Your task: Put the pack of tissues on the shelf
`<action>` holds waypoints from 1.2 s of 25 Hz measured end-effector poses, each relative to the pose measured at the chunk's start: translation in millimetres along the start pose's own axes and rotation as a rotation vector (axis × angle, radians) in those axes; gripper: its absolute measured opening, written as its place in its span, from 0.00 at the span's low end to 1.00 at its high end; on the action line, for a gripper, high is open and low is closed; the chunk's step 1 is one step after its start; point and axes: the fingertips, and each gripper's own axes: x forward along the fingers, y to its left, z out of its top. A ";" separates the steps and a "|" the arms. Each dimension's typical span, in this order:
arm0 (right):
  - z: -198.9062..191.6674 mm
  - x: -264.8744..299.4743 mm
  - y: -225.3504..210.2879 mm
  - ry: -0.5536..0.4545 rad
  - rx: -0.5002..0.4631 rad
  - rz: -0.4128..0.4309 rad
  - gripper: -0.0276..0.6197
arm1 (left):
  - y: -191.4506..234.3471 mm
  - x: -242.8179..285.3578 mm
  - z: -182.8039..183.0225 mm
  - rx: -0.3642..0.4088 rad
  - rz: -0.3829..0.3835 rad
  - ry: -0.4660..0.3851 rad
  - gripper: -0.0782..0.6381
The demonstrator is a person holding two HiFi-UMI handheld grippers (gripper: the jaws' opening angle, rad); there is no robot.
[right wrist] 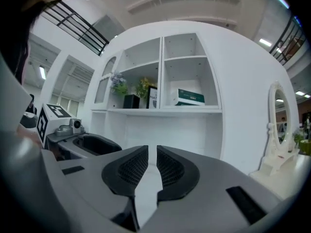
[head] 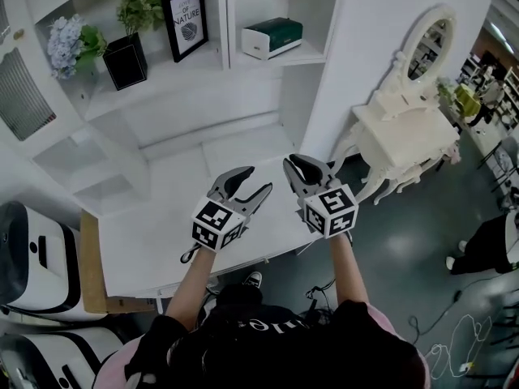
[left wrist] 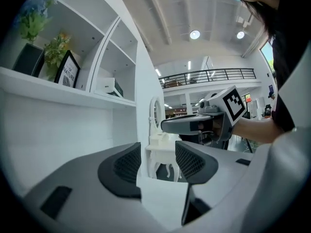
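Note:
The pack of tissues (head: 272, 37), a white and green box, lies in the right compartment of the white shelf (head: 203, 67). It also shows in the right gripper view (right wrist: 190, 97) and small in the left gripper view (left wrist: 109, 86). Both grippers hover over the white tabletop (head: 154, 237), well below and in front of that shelf. My left gripper (head: 255, 181) (left wrist: 158, 152) is open with nothing between its pads. My right gripper (head: 298, 166) (right wrist: 152, 152) is shut and empty, just right of the left one.
A framed print (head: 185, 21), a black planter (head: 126, 59) and pale flowers (head: 65, 43) fill the shelf's left compartment. A white dressing table with an oval mirror (head: 405, 132) stands right of the shelf unit. White machines (head: 32, 258) sit at the left.

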 end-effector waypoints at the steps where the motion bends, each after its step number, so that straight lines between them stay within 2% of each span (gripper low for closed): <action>1: -9.3 -6.6 8.4 0.010 0.015 0.006 0.16 | -8.8 -6.4 -7.6 -0.013 -0.004 0.005 0.43; 8: -58.5 -55.8 70.5 0.060 0.088 0.055 0.16 | -69.2 -58.0 -53.1 -0.086 -0.001 0.052 0.41; 14: -75.9 -84.9 115.4 0.071 0.109 0.085 0.16 | -96.0 -102.4 -62.3 -0.094 0.044 0.038 0.34; 22: -79.6 -104.4 168.9 0.089 0.107 0.134 0.16 | -106.2 -161.4 -59.4 -0.104 0.120 0.030 0.31; 30: -78.4 -95.4 216.5 0.087 0.126 0.200 0.16 | -98.1 -206.4 -70.9 -0.150 0.183 0.010 0.30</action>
